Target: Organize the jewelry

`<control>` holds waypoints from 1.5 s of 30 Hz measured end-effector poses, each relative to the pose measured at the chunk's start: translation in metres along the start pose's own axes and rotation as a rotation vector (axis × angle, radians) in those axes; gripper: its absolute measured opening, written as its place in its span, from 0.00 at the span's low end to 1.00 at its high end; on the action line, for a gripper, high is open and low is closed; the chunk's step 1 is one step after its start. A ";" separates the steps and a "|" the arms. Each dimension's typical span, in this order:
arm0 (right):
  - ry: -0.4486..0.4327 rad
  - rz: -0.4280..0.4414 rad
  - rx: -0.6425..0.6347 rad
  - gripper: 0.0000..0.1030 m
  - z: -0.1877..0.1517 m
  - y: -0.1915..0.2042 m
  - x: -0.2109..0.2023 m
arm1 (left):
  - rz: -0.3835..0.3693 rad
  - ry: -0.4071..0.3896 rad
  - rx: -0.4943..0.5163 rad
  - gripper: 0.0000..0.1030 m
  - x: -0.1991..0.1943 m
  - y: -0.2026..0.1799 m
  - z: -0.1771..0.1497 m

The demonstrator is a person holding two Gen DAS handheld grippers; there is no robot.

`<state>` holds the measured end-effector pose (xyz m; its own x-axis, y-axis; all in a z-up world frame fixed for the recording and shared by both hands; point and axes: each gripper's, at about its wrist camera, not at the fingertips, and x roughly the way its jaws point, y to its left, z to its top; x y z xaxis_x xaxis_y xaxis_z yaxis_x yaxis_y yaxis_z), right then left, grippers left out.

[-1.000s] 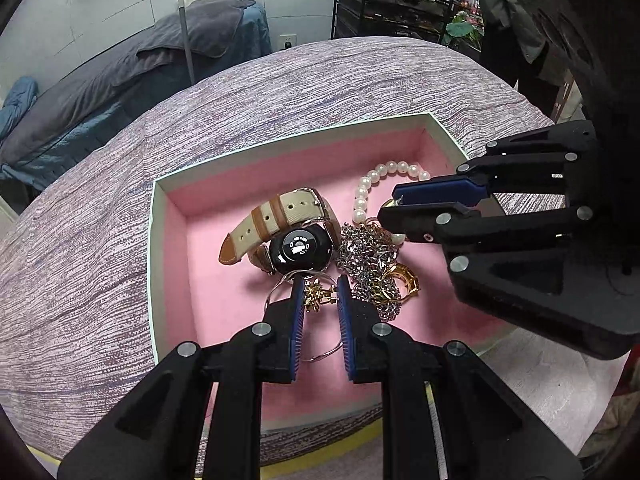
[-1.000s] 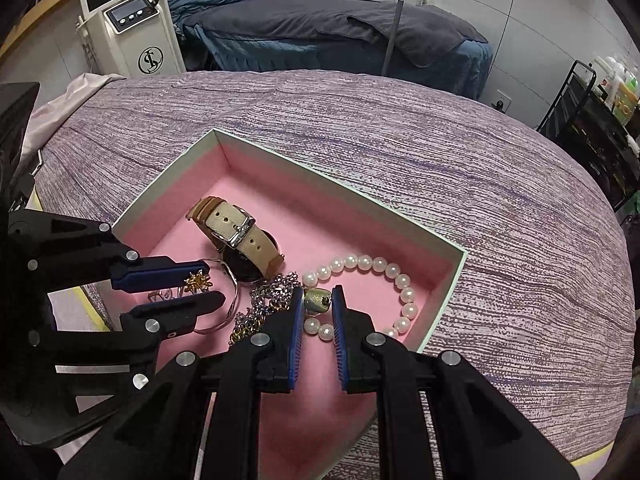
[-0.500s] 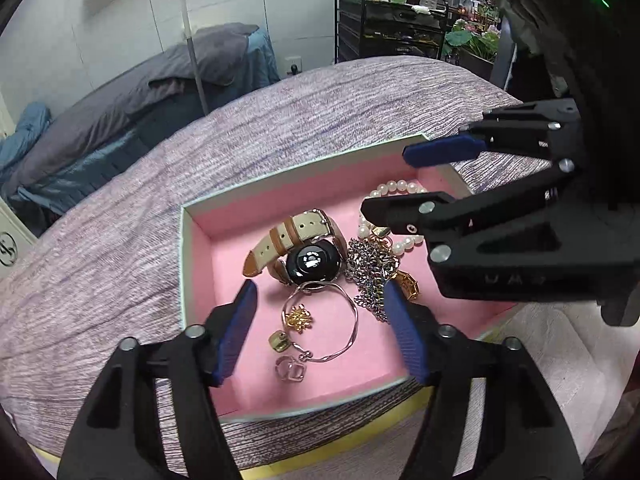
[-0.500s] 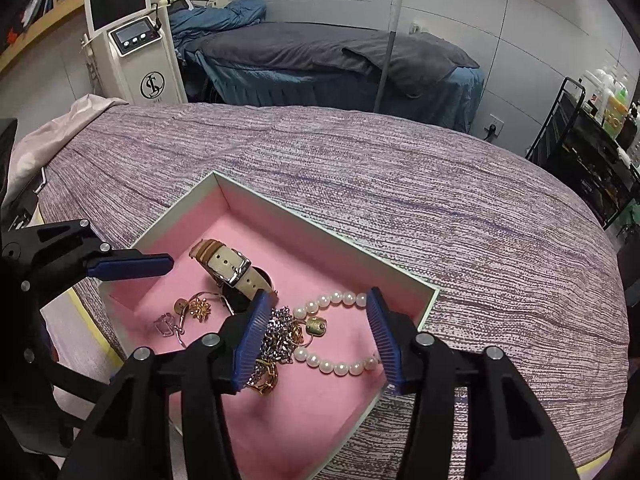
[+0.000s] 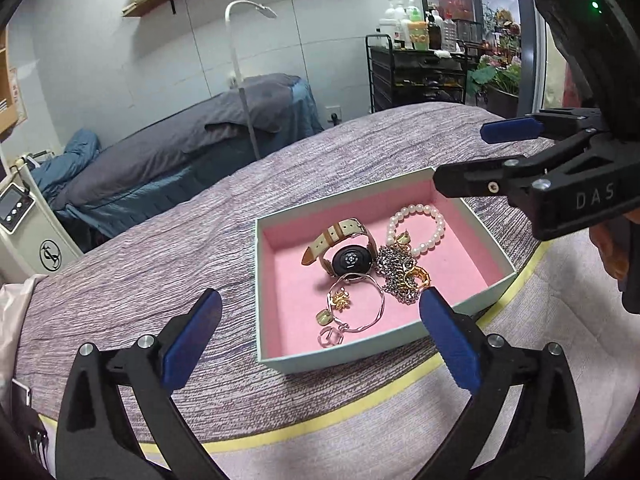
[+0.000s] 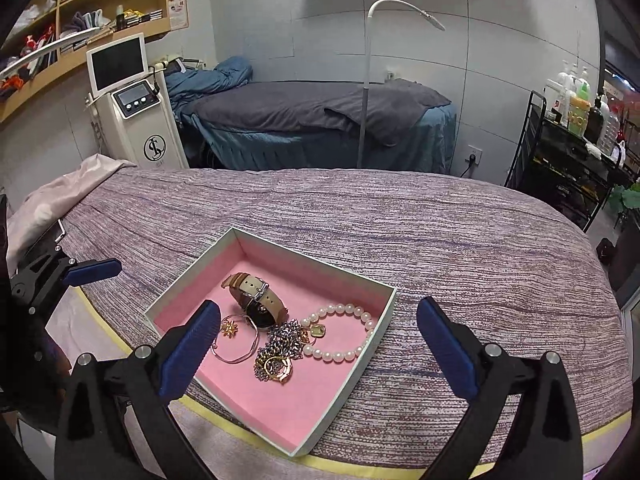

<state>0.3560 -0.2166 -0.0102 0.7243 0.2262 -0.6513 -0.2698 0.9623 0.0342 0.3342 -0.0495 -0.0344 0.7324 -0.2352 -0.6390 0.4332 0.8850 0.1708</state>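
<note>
Above the box (image 6: 352, 368), both grippers gape empty.

I see a pale mint box (image 5: 460, 306) with pink lining, white pearl bracelet (image 5: 424, 226), tan-and-cream strap on black-faced watch (image 5: 346, 250), silver chain (image 5: 394, 270), mauve streaked bedspread (image 6: 400, 216), blue pads on my black left hand-held gripper (image 5: 318, 340).

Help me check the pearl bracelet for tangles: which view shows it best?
The right wrist view: the pearl bracelet lies nearer, its whole loop visible. In the left wrist view it sits smaller, at the box's far side.
</note>
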 end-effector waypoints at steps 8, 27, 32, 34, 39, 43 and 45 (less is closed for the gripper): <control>-0.003 -0.056 -0.068 0.94 -0.016 0.017 -0.011 | 0.017 -0.024 -0.040 0.94 -0.018 0.001 -0.011; -0.069 -0.126 -0.032 0.94 -0.070 0.047 -0.084 | 0.142 -0.057 -0.157 0.94 -0.086 -0.007 -0.052; -0.093 -0.158 -0.001 0.94 -0.091 0.053 -0.111 | 0.169 -0.089 -0.194 0.94 -0.113 -0.014 -0.064; -0.102 -0.160 0.009 0.94 -0.100 0.056 -0.122 | 0.183 -0.104 -0.208 0.94 -0.124 -0.016 -0.069; -0.132 -0.190 0.002 0.94 -0.117 0.067 -0.150 | 0.183 -0.105 -0.277 0.94 -0.145 -0.020 -0.084; -0.140 -0.188 0.001 0.94 -0.130 0.076 -0.166 | 0.205 -0.117 -0.301 0.94 -0.163 -0.024 -0.095; -0.148 -0.197 -0.003 0.94 -0.137 0.081 -0.174 | 0.212 -0.120 -0.292 0.94 -0.173 -0.028 -0.101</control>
<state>0.1213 -0.1988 0.0018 0.8480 0.0536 -0.5273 -0.1156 0.9896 -0.0852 0.1426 0.0064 -0.0046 0.8532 -0.0647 -0.5175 0.1103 0.9922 0.0577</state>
